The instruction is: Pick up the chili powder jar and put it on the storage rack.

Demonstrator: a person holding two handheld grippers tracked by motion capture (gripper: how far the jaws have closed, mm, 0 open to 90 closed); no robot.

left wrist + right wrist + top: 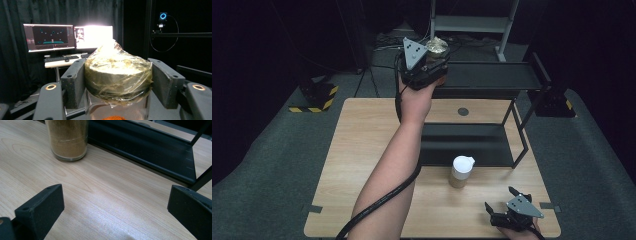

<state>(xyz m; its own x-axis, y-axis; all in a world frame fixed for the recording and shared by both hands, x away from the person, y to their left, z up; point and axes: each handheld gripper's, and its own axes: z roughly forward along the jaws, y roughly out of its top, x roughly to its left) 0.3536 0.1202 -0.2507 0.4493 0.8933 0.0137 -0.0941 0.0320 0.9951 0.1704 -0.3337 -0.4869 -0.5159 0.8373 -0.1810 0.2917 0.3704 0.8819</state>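
Observation:
My left gripper (435, 54) is held up at the left end of the black rack's top shelf (492, 77), shut on a glass jar (118, 72). The jar's lid is wrapped in clear film, and orange powder shows at its bottom. A second jar (461, 171) with a white lid and tan powder stands on the wooden table (362, 150), just in front of the rack's lower shelf (462, 145). My right gripper (499, 198) rests low at the table's front right, open, with bare wood between its jaws. In the right gripper view that tan jar (68, 140) is ahead to the left.
Beyond the held jar, two lit monitors (67, 37) and a keyboard sit on a desk. A camera with a blue ring light (163, 16) hangs on a dark frame. A hazard-striped base (314, 97) stands on the floor at the left. The rack's slanted legs (522, 135) rise at the right.

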